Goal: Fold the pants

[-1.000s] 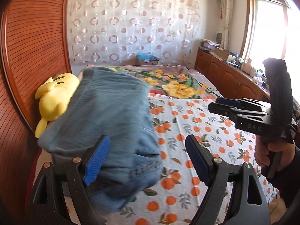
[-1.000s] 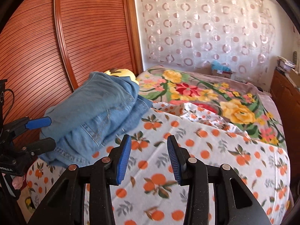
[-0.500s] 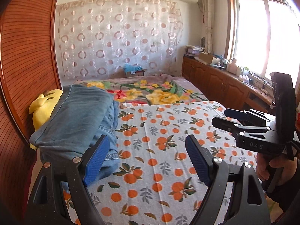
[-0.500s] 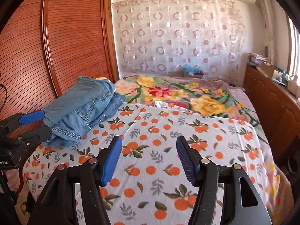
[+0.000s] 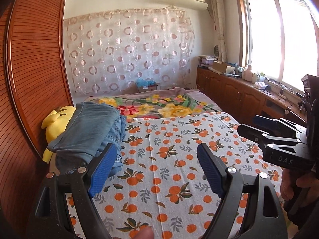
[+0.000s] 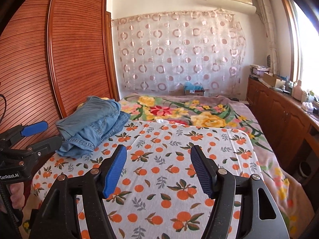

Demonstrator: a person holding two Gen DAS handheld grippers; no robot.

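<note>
- Your left tongs point(image 5: 154, 167) are standing spread wide, the blue pads point(image 5: 102, 167) pinching nothing, hanging above the orange-print sheet point(image 5: 179, 159).
- Your right tongs point(image 6: 158, 169) are gaping just the same, empty, over the middle of that sheet.
- The folded pants point(image 6: 93, 125) are lying in a blue denim bundle at the left edge of the bed, beside the slatted wooden wardrobe point(image 6: 65, 59).
- The bundle is partly resting on a yellow plush toy point(image 5: 56, 123), which is peeking out on the wardrobe side.
- A floral blanket point(image 6: 189, 111) is lying beyond the sheet.
</note>
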